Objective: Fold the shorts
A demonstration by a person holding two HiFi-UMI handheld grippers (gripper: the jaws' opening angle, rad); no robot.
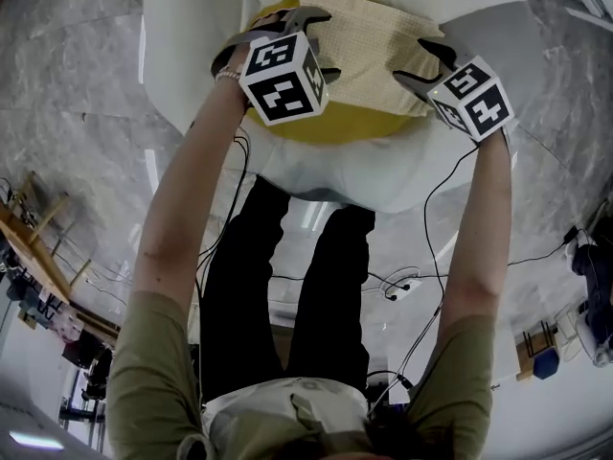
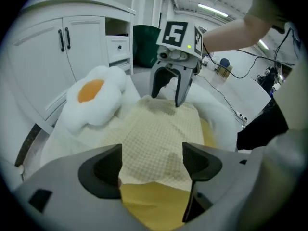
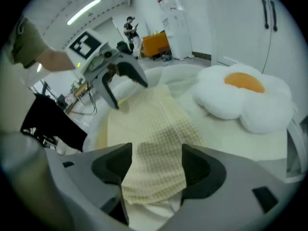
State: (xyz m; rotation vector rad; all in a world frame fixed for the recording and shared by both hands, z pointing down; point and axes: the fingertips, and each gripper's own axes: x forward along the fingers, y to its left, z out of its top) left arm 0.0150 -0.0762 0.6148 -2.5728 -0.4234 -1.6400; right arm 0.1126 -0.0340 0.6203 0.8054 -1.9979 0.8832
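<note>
The pale yellow waffle-weave shorts lie folded in a flat rectangle on a yellow cushion. My left gripper hovers over the shorts' left edge, jaws open. My right gripper hangs over the right edge, also open. In the left gripper view the shorts spread between my open left gripper jaws, with the right gripper at the far end. In the right gripper view the folded edge of the shorts lies between the open right gripper jaws, untouched by the pads, and the left gripper is opposite.
The cushion rests on a white padded seat. A white egg-shaped pillow lies beside the shorts. White cabinets and a green bin stand behind. Cables run over the marble floor by the person's legs.
</note>
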